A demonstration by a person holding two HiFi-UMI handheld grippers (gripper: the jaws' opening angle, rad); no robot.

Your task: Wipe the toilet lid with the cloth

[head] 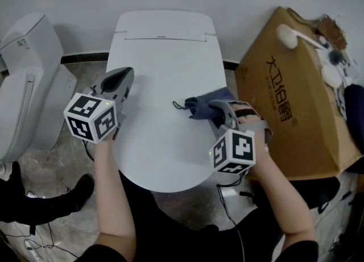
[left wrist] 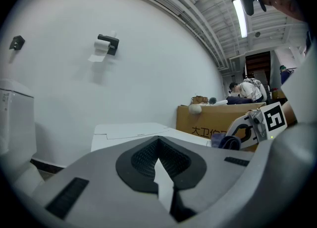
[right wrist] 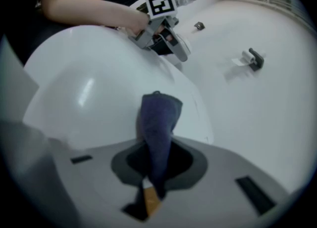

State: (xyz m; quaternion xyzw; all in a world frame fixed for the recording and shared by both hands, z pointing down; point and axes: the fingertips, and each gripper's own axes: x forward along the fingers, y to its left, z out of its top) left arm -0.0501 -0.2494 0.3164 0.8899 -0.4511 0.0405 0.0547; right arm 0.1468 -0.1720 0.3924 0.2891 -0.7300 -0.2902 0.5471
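Jaws of the right gripper (right wrist: 152,175) are clamped on the cloth (right wrist: 158,120), which runs lengthwise straight ahead of them onto the toilet lid (head: 162,67), while the left gripper (head: 120,80), jaws together and empty, hovers well apart.

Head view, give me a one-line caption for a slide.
Right gripper shut on a blue cloth on the white toilet lid; left gripper shut, empty, over the lid's left edge.

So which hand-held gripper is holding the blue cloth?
The right hand-held gripper, jaws pinching the blue cloth; the left hand-held gripper holds nothing.
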